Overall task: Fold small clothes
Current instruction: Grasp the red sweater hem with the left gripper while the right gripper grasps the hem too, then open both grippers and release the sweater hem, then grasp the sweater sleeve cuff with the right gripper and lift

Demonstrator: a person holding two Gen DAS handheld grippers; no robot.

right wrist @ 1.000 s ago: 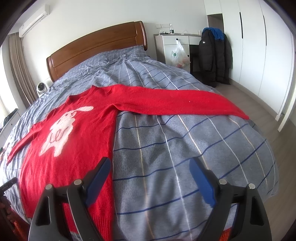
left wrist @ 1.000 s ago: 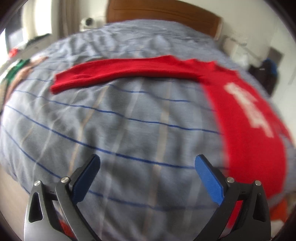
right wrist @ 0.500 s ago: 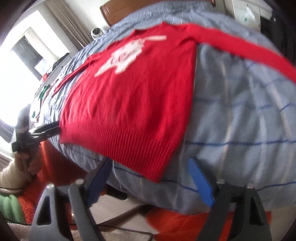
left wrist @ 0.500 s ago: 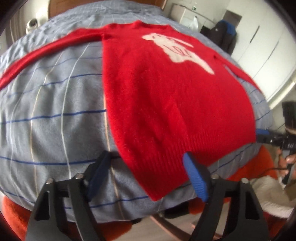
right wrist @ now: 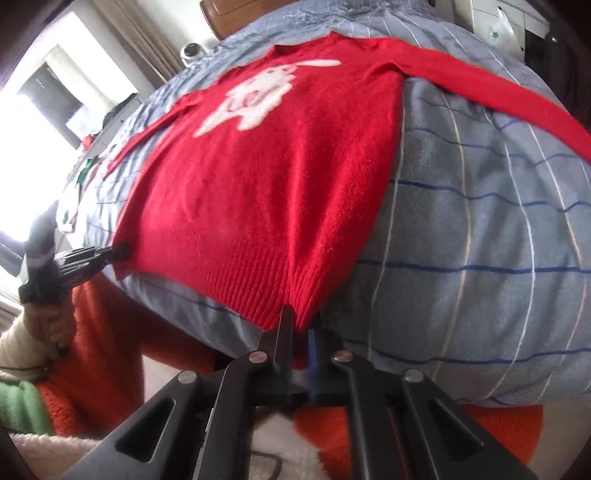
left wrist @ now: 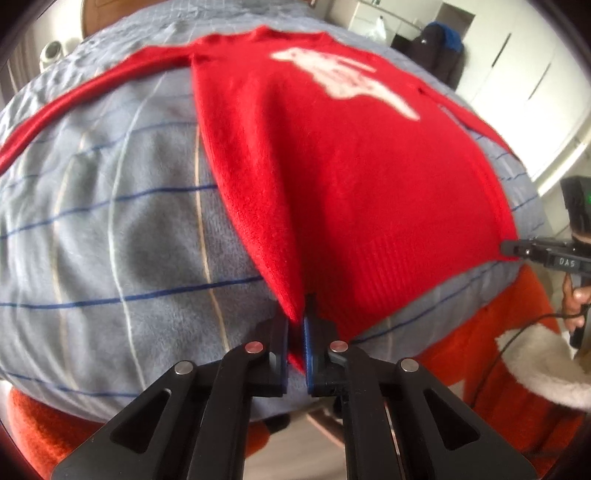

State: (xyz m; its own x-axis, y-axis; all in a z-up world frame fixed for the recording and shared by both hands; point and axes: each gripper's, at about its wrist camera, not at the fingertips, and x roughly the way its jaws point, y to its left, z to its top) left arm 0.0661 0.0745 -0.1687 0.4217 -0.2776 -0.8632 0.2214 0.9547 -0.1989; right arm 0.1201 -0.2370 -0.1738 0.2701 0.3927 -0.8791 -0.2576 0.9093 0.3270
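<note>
A red sweater (left wrist: 351, 166) with a white animal figure lies flat on the bed, sleeves spread to both sides. My left gripper (left wrist: 297, 314) pinches the left corner of its ribbed hem; the jaws are closing, with red knit squeezed between the blue pads. In the right wrist view the sweater (right wrist: 266, 177) fills the middle, and my right gripper (right wrist: 301, 325) is closing on the hem's right corner, cloth between its pads. Each view also shows the other gripper at the opposite hem corner: the right gripper (left wrist: 508, 248) and the left gripper (right wrist: 120, 252).
A grey-blue striped duvet (left wrist: 110, 221) covers the bed, with a wooden headboard (right wrist: 221, 11) at the far end. White wardrobes (left wrist: 517, 74) and a dark jacket (left wrist: 439, 48) stand to the right. The person's orange fleece sleeve (left wrist: 517, 314) is below the bed edge.
Both grippers swung from the open duvet to the sweater's bottom hem, dropped to the bed edge and went from wide open to pinched on its two corners.
</note>
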